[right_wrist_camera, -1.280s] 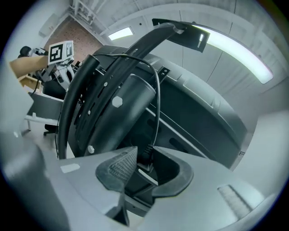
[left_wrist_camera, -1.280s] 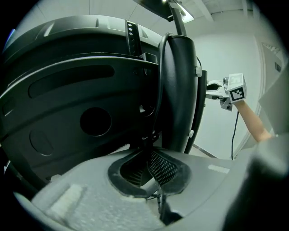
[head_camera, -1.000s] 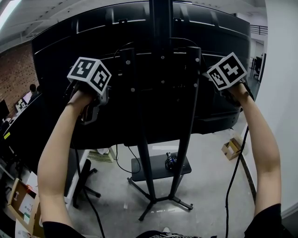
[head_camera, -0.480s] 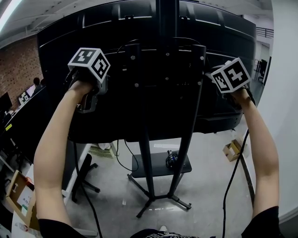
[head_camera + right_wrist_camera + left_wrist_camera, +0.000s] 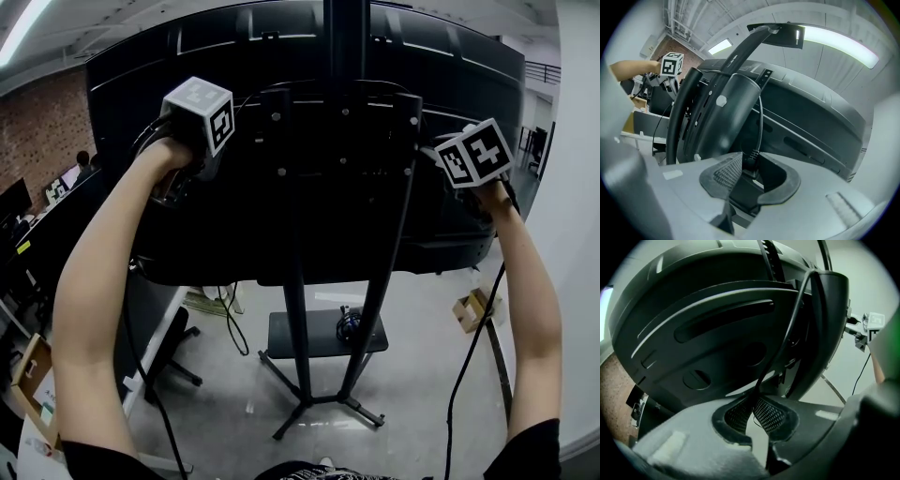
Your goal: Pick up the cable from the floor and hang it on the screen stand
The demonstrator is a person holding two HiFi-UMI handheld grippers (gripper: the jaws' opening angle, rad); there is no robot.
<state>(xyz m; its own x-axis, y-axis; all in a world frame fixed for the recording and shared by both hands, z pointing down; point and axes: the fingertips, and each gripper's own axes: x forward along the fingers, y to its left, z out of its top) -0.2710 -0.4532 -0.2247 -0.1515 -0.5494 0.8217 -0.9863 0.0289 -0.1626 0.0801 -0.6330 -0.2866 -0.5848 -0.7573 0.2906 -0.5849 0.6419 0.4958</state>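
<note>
Where the forearms rise: the left forearm (image 5: 89,291) comes up from 7 o'clock of the head view toward 10 o'clock, and the right forearm (image 5: 534,300) from 5 o'clock toward 2 o'clock.
Left gripper (image 5: 753,412): closed tight on a thin stretch of the black cable (image 5: 787,338), which is pinched between the mesh pads (image 5: 769,414). Its marker cube sits at 10 o'clock in the head view.
Right gripper (image 5: 744,171): clamped on the cable's blocky plug end, with the jaws standing wider. Its marker cube sits at 2 o'clock.
Cable: off the floor. From the left gripper it climbs toward 1 o'clock along the stand's bracket rail. From the right gripper it rises toward 12 o'clock against the screen's back.
Screen stand (image 5: 296,300): black twin uprights at centre between the two grippers, with the feet at 6 o'clock.
Screen (image 5: 450,112): a big dark back panel spanning 9 to 3 o'clock behind the stand.
Shelf (image 5: 323,347): low on the stand, carrying a dark bundle.
Floor (image 5: 412,384): pale and glossy.
Cardboard box (image 5: 466,309): on the floor at 4 o'clock.
Brick wall (image 5: 42,141): far off at 9 o'clock.
</note>
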